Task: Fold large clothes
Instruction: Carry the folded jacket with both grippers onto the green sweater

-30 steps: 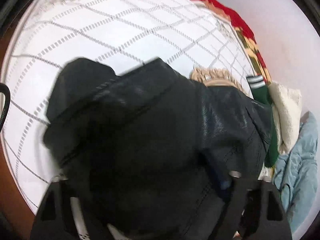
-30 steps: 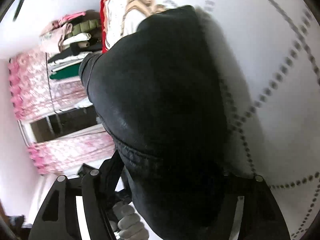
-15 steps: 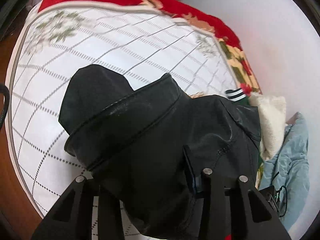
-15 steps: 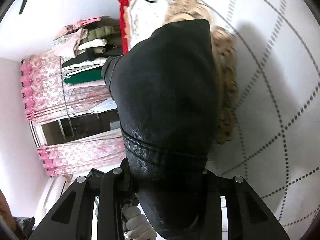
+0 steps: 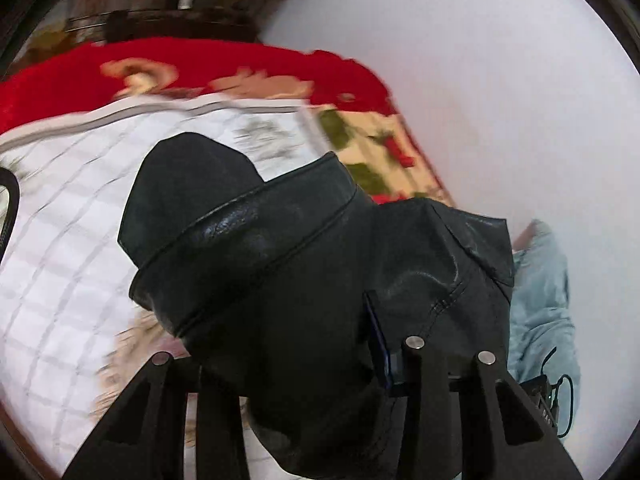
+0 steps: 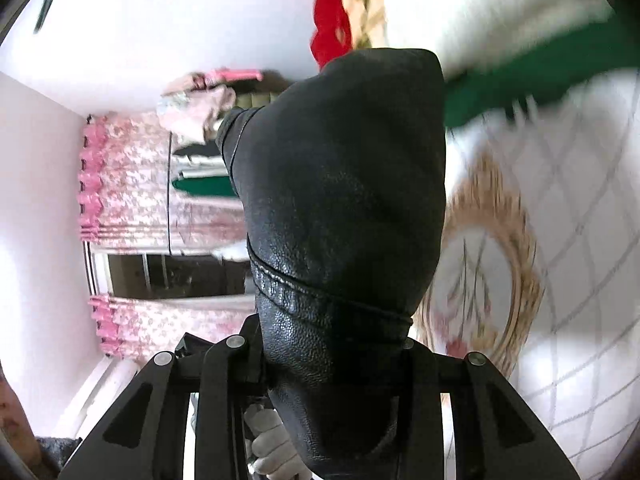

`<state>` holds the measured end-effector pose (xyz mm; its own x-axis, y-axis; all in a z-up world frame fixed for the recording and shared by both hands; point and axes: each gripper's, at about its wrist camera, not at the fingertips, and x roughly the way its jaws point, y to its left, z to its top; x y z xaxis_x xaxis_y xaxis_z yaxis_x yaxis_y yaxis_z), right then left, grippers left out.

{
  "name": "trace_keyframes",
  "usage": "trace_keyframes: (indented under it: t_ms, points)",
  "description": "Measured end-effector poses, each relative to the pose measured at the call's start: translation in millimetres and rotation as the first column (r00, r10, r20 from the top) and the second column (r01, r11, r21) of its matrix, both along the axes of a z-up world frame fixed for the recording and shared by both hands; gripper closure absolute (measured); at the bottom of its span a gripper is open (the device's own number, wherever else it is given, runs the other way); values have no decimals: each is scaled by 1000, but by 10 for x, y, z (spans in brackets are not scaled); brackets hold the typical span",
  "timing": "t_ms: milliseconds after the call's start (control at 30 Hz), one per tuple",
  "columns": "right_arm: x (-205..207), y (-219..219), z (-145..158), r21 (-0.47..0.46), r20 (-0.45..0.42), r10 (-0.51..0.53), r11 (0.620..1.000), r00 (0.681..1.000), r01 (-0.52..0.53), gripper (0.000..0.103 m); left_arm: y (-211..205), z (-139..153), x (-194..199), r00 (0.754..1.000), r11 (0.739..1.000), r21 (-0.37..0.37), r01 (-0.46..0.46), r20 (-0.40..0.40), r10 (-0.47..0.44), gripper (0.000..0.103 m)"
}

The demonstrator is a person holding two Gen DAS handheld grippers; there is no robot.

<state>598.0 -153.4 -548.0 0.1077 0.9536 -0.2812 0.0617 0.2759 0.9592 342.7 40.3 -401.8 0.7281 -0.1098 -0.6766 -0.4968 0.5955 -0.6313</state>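
Observation:
A black leather jacket [image 5: 304, 280] fills the middle of the left wrist view, bunched and lifted above the white quilted bedspread [image 5: 60, 248]. My left gripper [image 5: 304, 380] is shut on its lower edge. In the right wrist view the same jacket [image 6: 344, 208] hangs in a thick fold over my right gripper [image 6: 332, 364], which is shut on it. The fingertips of both grippers are hidden by leather.
A red floral blanket [image 5: 200, 68] edges the bed by the white wall. Light blue clothing [image 5: 540, 312] lies at the right. A green and white garment [image 6: 540, 76] lies on the bedspread [image 6: 580, 240]. Pink curtains [image 6: 132, 200] and stacked clothes [image 6: 200, 100] stand at the left.
Both grippers have lifted the jacket higher off the bed and tilted up, so the wall and room show more. Both stay closed on the leather.

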Motion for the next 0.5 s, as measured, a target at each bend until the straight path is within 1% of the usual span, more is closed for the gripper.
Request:
trace_keyframes:
  t_ms: [100, 233, 333, 367, 433, 500]
  points:
    - [539, -322, 297, -11, 36, -52, 999, 998, 53, 66, -197, 151, 648, 998, 999, -16, 39, 52, -38, 67]
    - [1346, -775, 668, -29, 85, -114, 993, 990, 117, 66, -482, 258, 1446, 991, 996, -47, 80, 110, -75, 67]
    - [1972, -1100, 909, -49, 141, -132, 989, 981, 140, 66, -635, 306, 1939, 985, 993, -50, 104, 147, -96, 67]
    - [2181, -1215, 971, -56, 162, -135, 988, 977, 146, 67, -712, 298, 2137, 981, 992, -50, 117, 162, -108, 67]
    - [2531, -1376, 1066, -61, 183, -139, 986, 973, 153, 67, -825, 251, 2346, 977, 990, -32, 135, 170, -128, 67]
    - [2870, -1572, 984, -75, 184, -142, 985, 973, 158, 67, -943, 66, 2598, 975, 986, -14, 163, 156, -159, 67]
